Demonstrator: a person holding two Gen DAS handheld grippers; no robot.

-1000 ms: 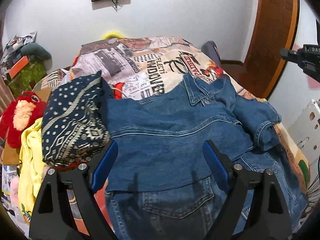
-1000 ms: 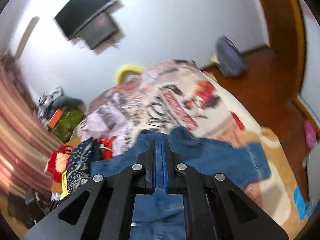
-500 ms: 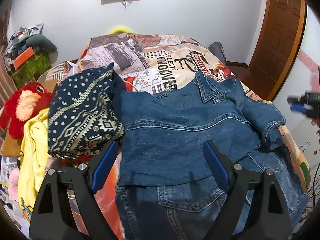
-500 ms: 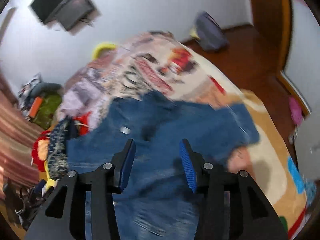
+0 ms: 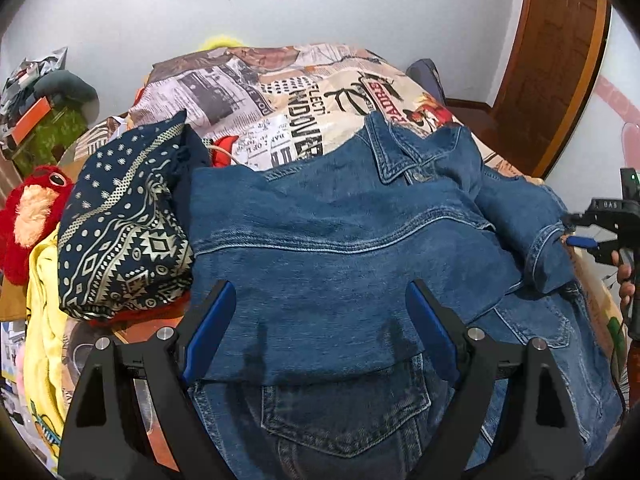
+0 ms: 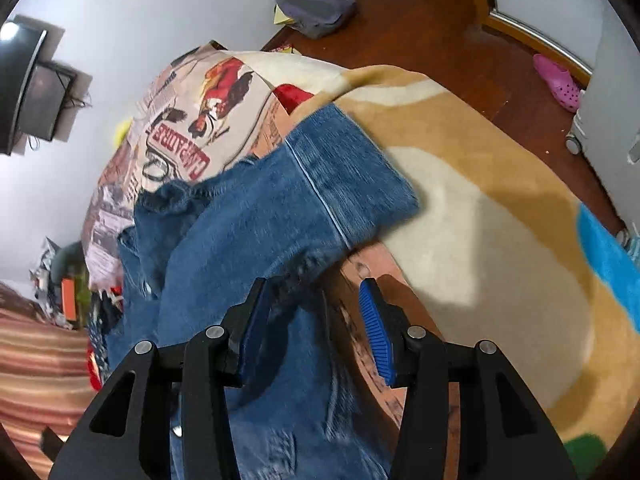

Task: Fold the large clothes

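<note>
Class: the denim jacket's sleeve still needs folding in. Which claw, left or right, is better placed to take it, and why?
Right. The right claw is open at the sleeve cuff of the denim jacket. The left claw, also open, hovers over the jacket's folded middle, away from the sleeve.

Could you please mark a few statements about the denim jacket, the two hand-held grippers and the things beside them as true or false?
1. The left hand-held gripper is open over the denim jacket. True.
2. The right hand-held gripper is shut tight on the jacket's collar. False: it is open, at the cuff end of a sleeve, and clamps nothing.
3. A navy patterned cloth lies left of the jacket in the left wrist view. True.
4. The jacket lies on a bare wooden floor. False: it lies on a printed bedspread.
5. A red plush toy sits at the far left of the left wrist view. True.
</note>
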